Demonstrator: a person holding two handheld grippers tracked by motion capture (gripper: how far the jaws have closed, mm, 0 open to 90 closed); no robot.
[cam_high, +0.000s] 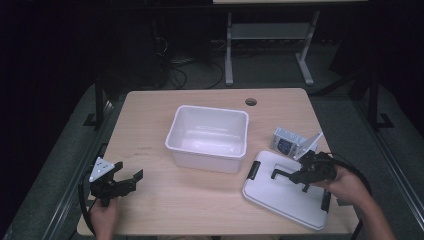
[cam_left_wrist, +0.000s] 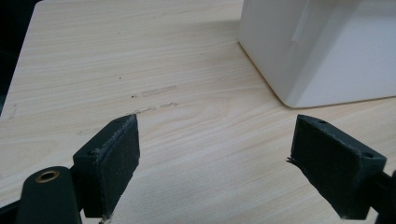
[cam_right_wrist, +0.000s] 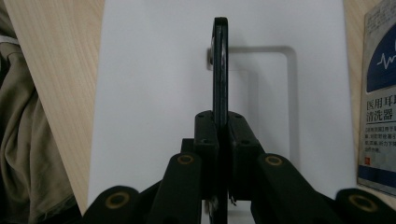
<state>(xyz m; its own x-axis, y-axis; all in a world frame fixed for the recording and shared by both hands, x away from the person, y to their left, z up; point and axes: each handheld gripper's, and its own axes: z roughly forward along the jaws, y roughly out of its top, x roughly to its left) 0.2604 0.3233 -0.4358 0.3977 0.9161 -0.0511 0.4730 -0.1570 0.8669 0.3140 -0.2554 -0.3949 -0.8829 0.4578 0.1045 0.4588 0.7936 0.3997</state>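
Observation:
A white lid (cam_high: 275, 192) lies flat on the table's right front, with a black handle (cam_high: 280, 173) at its middle. My right gripper (cam_high: 295, 176) is shut on that handle. In the right gripper view the jaws pinch the upright black handle (cam_right_wrist: 220, 65) edge-on, over the white lid (cam_right_wrist: 149, 93). An open white bin (cam_high: 205, 161) stands empty at the table's centre. My left gripper (cam_high: 129, 170) is open at the left front, holding nothing. In the left gripper view its jaws (cam_left_wrist: 219, 140) stand wide apart above bare wood, with the bin's corner (cam_left_wrist: 322, 46) at the upper right.
A small grey and blue box (cam_high: 286, 140) lies behind the lid, also seen as a printed box (cam_right_wrist: 378, 116) beside it. Black latches (cam_high: 253, 171) sit on the lid's ends. A round hole (cam_high: 251, 102) marks the table's far side. Bare wood lies between bin and left gripper.

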